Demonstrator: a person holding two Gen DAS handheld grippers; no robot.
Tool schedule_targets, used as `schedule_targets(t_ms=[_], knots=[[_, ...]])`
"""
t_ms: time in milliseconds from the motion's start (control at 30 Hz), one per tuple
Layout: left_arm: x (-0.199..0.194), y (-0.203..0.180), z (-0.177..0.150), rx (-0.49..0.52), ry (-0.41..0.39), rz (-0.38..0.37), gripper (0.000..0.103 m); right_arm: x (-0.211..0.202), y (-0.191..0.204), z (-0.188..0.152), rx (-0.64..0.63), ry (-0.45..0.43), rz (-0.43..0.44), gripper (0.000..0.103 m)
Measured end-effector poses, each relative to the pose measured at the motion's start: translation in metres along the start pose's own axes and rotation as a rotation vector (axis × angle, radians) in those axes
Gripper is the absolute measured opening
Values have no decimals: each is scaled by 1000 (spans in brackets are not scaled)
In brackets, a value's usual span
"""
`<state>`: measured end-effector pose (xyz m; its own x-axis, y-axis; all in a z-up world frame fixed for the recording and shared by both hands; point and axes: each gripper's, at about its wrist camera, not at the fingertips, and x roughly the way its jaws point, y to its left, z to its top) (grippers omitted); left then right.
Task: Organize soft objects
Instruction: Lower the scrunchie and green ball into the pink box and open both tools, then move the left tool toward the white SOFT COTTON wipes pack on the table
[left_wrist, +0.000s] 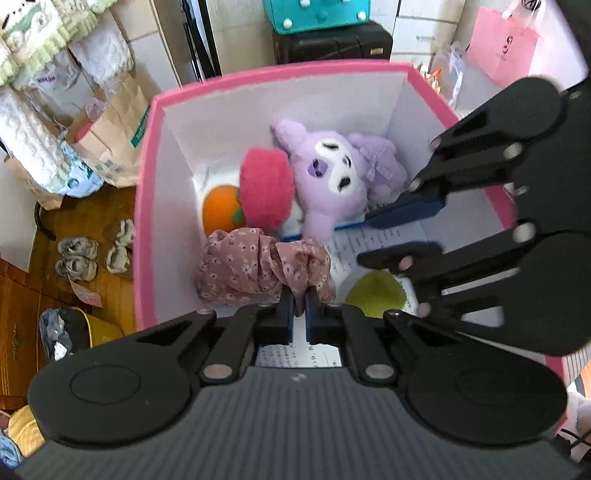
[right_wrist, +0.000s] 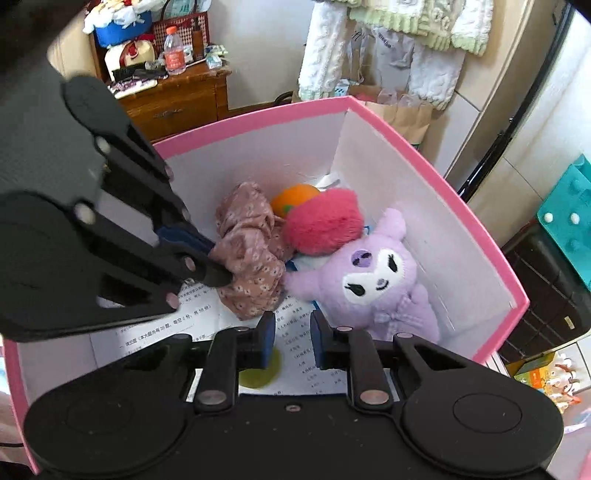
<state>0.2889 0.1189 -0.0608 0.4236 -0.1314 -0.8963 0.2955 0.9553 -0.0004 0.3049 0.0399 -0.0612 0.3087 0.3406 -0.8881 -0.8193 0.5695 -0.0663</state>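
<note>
A pink storage box (left_wrist: 146, 206) with white inner walls holds everything, both tools reaching down into it. Its floor is lined with printed paper sheets (right_wrist: 295, 354), and a yellow-green patch (left_wrist: 375, 293) lies on them; what it is I cannot tell.

The purple plush doll (left_wrist: 332, 177) lies against the far wall, face up. Just beside it, touching its head, sits a fluffy pink pompom-like toy (left_wrist: 264, 192), which partly covers an orange plush fruit (left_wrist: 219, 212) in the corner.

In front of those lies the floral pink scrunchie (left_wrist: 258, 269), bunched up. The left tool (left_wrist: 300, 312) is clenched on its near edge, fabric pinched between the blue pads. The right tool (right_wrist: 292, 334) hangs released, its fingers apart over the paper, close to the doll's body and near the scrunchie without touching either.

Outside the box are a brown paper bag (left_wrist: 118, 136), a teal box (left_wrist: 319, 14) and a wooden cabinet (right_wrist: 173, 99).
</note>
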Motion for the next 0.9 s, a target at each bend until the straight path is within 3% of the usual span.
schedule_targets(t_ms=[200, 333, 500, 567, 633, 900], knots=[[20, -3, 0, -25, 64, -22, 6, -24, -5, -13, 52, -61, 14, 24], [14, -1, -1, -51, 61, -24, 17, -40, -2, -21, 77, -82, 28, 26], [-16, -4, -5, -41, 7, -13, 44, -60, -1, -27, 142, -117, 65, 35], [-31, -6, -8, -39, -13, 2, 47, -67, 1, -30, 168, -129, 63, 44], [-44, -6, -11, -40, -27, 12, 53, -75, 2, -32, 179, -144, 64, 45], [-87, -6, -27, -92, -64, 13, 58, -107, 17, -43, 192, -211, 50, 49]])
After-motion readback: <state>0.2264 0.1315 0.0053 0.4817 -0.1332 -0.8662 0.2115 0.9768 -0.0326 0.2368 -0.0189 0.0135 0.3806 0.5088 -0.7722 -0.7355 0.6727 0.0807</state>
